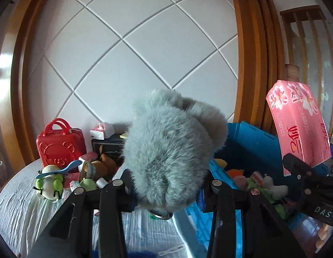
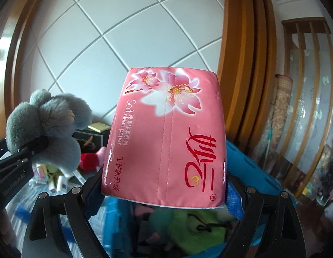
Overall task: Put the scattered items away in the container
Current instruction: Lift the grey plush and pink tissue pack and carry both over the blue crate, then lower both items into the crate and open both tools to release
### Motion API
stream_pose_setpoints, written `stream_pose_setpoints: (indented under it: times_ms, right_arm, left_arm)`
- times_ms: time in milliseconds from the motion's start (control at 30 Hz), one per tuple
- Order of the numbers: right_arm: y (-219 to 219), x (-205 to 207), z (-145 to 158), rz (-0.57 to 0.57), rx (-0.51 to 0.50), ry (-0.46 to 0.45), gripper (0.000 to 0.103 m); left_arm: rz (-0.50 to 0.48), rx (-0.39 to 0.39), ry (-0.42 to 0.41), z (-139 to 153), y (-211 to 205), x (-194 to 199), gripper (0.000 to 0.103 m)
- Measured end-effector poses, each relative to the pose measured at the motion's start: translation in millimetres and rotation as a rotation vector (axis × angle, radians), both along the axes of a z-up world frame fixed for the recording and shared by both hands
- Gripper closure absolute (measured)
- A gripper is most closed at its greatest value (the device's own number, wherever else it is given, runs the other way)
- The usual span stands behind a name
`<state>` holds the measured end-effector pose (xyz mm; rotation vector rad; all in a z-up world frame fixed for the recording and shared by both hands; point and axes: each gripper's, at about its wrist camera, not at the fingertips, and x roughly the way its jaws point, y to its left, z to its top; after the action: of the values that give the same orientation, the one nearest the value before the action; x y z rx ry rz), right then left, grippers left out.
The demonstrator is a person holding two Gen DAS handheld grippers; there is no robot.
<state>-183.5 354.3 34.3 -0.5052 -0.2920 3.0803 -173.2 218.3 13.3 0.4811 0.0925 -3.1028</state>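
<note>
My left gripper (image 1: 166,185) is shut on a grey fluffy plush toy (image 1: 172,148), held up in the air; the same grey plush toy (image 2: 48,126) shows at the left of the right wrist view. My right gripper (image 2: 164,193) is shut on a pink tissue pack (image 2: 166,137) printed with flowers, its fingers wide apart on the pack's sides. That tissue pack (image 1: 299,126) also appears at the right of the left wrist view. Below and behind both lies the blue container (image 1: 252,137), with soft toys inside.
On the striped tablecloth (image 1: 20,210) at the left lie a red toy case (image 1: 61,146), a green and white toy (image 1: 51,185), a blue spoon (image 1: 61,169), a brown plush (image 1: 104,165) and a black box (image 1: 108,146). A tiled wall and wooden frames stand behind.
</note>
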Motion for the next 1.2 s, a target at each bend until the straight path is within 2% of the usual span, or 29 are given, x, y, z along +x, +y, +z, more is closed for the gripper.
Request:
stream_pose_setpoints:
  times_ms: [167, 267, 367, 467, 567, 700, 767, 900, 1100, 1200]
  right_arm:
    - [59.4, -10.9, -0.8, -0.096, 0.031, -0.005, 0.011]
    - [93.4, -25.1, -7.0, -0.138, 0.054, -0.067, 0.011]
    - [129.5, -43.7, -18.4, -0.164, 0.075, -0.146, 0.011]
    - [155.8, -73.7, -32.7, -0.147, 0.099, -0.25, 0.011]
    - [174.7, -96.2, -44.4, -0.128, 0.156, -0.299, 0.011]
    - [197.7, -118.5, -57.2, -0.097, 0.217, -0.373, 0.011]
    - [211.6, -128.2, -67.5, -0.079, 0.236, -0.422, 0.011]
    - [230.0, -131.4, -85.5, -0.053, 0.235, -0.498, 0.011]
    - [239.4, -125.0, -96.8, -0.056, 0.222, -0.513, 0.011]
    - [240.2, -126.0, -109.4, -0.057, 0.224, -0.539, 0.012]
  left_arm:
    - [-0.087, -0.043, -0.035, 7.8, 63.4, -29.5, 0.064]
    - [-0.139, -0.026, -0.115, 9.7, 98.5, -54.2, 0.064]
    - [-0.151, -0.048, -0.209, 2.8, 131.1, -77.1, 0.064]
    - [-0.154, -0.046, -0.304, -9.8, 159.4, -96.4, 0.064]
    - [-0.131, -0.037, -0.379, -24.8, 181.2, -110.1, 0.064]
    - [-0.139, -0.008, -0.508, -45.3, 212.7, -118.1, 0.064]
    - [-0.148, -0.018, -0.56, -55.8, 226.1, -118.2, 0.064]
    - [-0.139, -0.065, -0.599, -66.6, 241.2, -118.1, 0.063]
    - [-0.14, -0.163, -0.558, -64.7, 252.9, -111.2, 0.059]
    - [-0.143, -0.175, -0.557, -63.5, 254.3, -111.4, 0.055]
